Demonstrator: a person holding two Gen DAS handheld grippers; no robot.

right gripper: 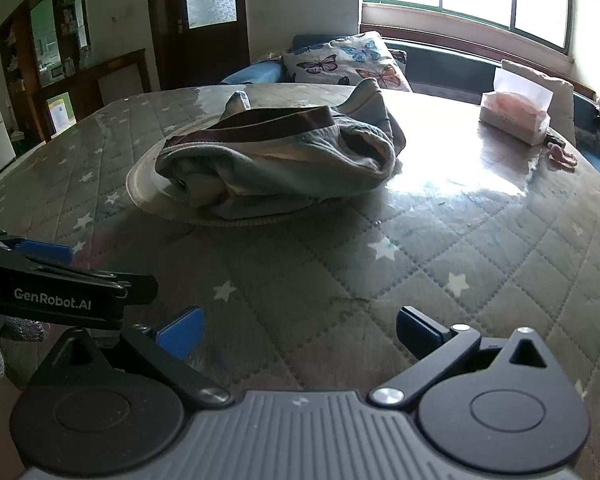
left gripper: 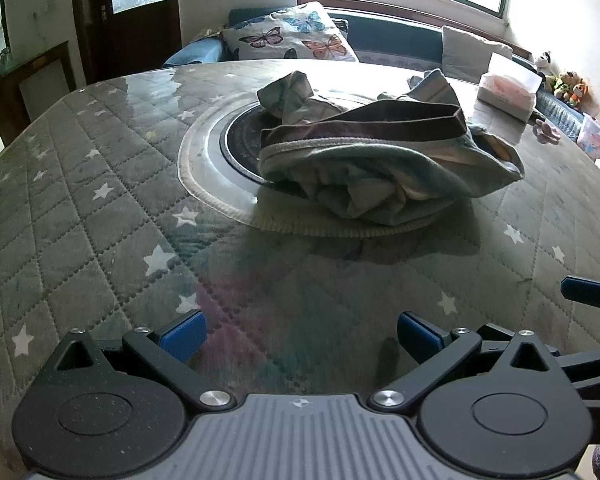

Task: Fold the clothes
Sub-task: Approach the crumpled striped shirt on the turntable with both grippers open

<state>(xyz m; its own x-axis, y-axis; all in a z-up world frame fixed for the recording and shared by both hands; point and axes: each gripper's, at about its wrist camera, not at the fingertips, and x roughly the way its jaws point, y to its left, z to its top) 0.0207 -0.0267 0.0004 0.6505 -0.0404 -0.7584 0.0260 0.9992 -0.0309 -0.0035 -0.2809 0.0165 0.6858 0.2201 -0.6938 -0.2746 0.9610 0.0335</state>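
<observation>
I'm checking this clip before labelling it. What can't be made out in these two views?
- Garment: crumpled in both views, so its type and far side are hidden by its own folds.
- Dark disc in the table: mostly covered by the garment.
- Tissue box: window glare washes out its print.

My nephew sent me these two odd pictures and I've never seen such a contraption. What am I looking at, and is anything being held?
Each picture comes from a wide-angle camera on a handheld two-finger tool, looking along its blue-tipped fingers. The first shows the left tool, the second the right tool; a person holds one in each hand. Both are open and hold nothing. Ahead, on the grey star-patterned quilted table cover, lies a crumpled pale grey-blue garment with a dark maroon band, unfolded. Farther back sits a white tissue box.
</observation>
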